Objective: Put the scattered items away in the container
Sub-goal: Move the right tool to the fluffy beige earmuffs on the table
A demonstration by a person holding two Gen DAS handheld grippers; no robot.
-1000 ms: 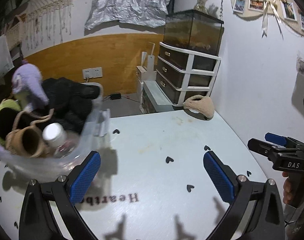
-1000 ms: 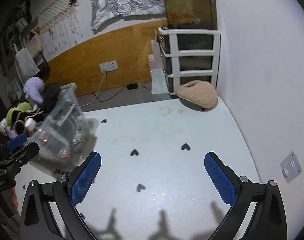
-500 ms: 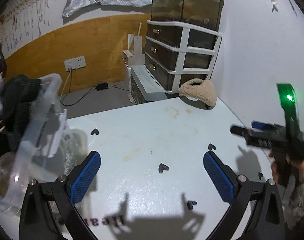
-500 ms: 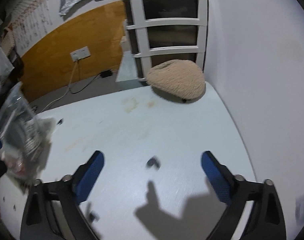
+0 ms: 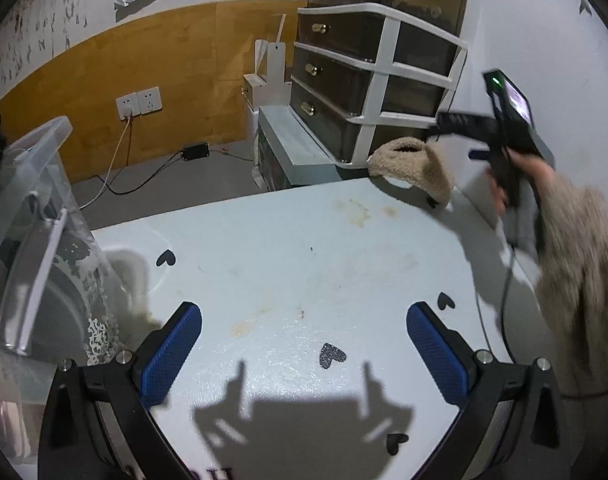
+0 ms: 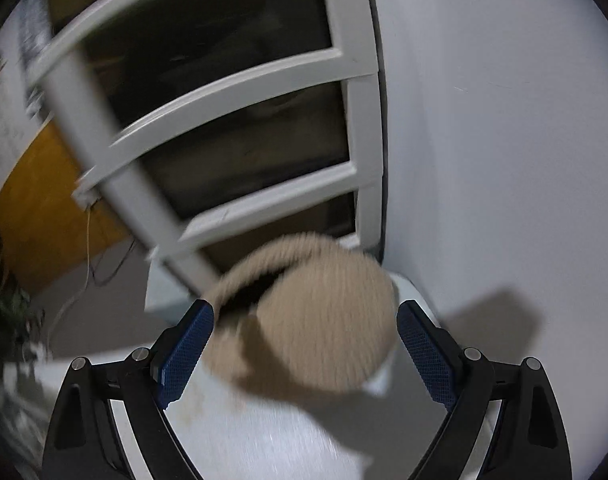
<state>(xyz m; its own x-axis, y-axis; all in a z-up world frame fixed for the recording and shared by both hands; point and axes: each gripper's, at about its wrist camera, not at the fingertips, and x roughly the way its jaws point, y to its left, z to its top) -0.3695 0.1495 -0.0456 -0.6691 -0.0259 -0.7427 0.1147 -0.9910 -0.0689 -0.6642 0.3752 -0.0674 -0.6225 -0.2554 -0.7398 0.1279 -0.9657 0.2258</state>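
White counter [image 5: 304, 240], heart-speckled and stained, backed by wood panelling and a white-framed drawer unit [image 5: 368, 80] at the far corner. Fuzzy beige item [image 6: 304, 316], perhaps a slipper or pouch, at the counter's far corner beside the wall, just in front of the drawer unit. Right gripper [image 6: 304, 344] spread wide, jaws flanking the fuzzy item, not yet closed on it; blurred view, contact hard to judge. Left gripper [image 5: 304, 352] released too, holding nothing, low over the counter near the clear container [image 5: 28, 208] at its left. Best to centre the soft bulk between the pads, sink low, close firmly to compress the pile, then lift clear of the drawer frame before carrying across to the container.
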